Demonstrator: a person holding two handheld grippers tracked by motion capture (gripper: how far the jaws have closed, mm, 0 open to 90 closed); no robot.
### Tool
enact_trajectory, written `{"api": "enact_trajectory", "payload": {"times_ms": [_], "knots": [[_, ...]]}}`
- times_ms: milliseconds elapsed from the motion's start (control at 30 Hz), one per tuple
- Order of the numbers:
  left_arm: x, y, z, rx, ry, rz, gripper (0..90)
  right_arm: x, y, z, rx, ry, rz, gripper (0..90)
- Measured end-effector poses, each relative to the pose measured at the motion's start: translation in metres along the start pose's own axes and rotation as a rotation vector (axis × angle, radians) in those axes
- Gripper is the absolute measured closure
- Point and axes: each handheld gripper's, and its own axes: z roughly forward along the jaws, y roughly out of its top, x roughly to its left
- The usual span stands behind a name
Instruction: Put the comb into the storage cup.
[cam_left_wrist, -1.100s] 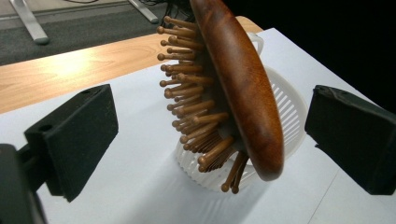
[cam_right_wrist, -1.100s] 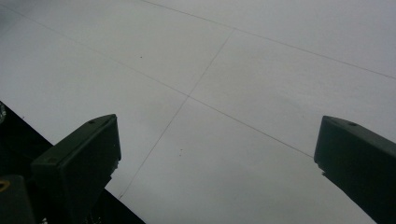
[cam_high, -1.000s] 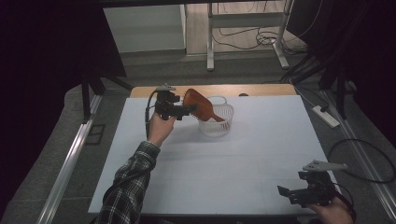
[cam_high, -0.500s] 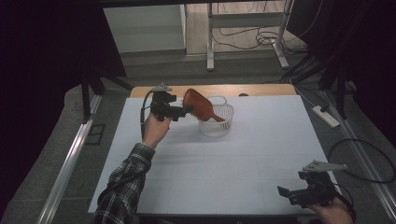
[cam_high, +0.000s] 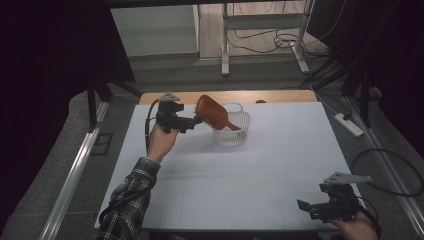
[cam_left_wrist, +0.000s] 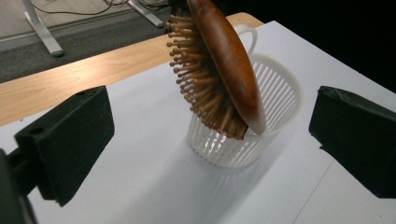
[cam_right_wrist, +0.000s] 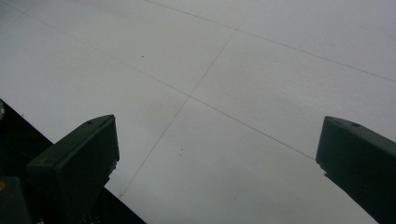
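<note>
Count first: I see one hairbrush (cam_left_wrist: 219, 60), one white slatted basket (cam_left_wrist: 275, 93), and two grippers on my feeds. The hairbrush is brown wood with a smooth oval back and wooden bristle pins; it stands tilted in the basket, its handle end down inside and its head rising above the rim toward the upper middle of the left gripper view. In the high view the same hairbrush (cam_high: 212, 112) leans to the upper left out of the basket (cam_high: 235, 132), which sits on the white desk (cam_high: 260, 175) a little above the centre of the frame. The basket is round, has a small loop handle on its far rim, and holds nothing but the brush as far as I can see through the slats. My left gripper (cam_high: 192, 121) is held in the air just left of the brush head, upper left of centre in the high view; its jaws stand wide apart at the lower left and right edges of its own view, and they touch neither brush nor basket. My right gripper (cam_high: 306, 207) sits at the lower right corner of the high view, well apart from the basket, near the desk's front edge; its jaws are also spread wide, with bare white desk surface (cam_right_wrist: 210, 93) and thin seam lines between them.
</note>
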Motion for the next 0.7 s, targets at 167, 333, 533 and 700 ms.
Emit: {"api": "enact_trajectory", "payload": {"times_ms": [167,333,533,700], "knots": [[-0.001,-0.004,-0.002,-0.003,0.007,0.007,0.3,0.001,0.000,-0.001,-0.004,-0.001,-0.006,0.0],[-0.001,-0.011,-0.005,-0.001,0.015,0.015,0.2,0.001,0.000,-0.001,-0.004,-0.001,-0.008,0.0],[-0.002,-0.021,-0.004,0.011,0.024,0.028,0.1,0.002,0.000,-0.001,-0.009,-0.009,-0.020,0.0],[-0.002,-0.025,-0.002,0.017,0.015,0.028,0.0,0.004,0.000,-0.002,-0.019,-0.023,-0.035,0.0]]}}
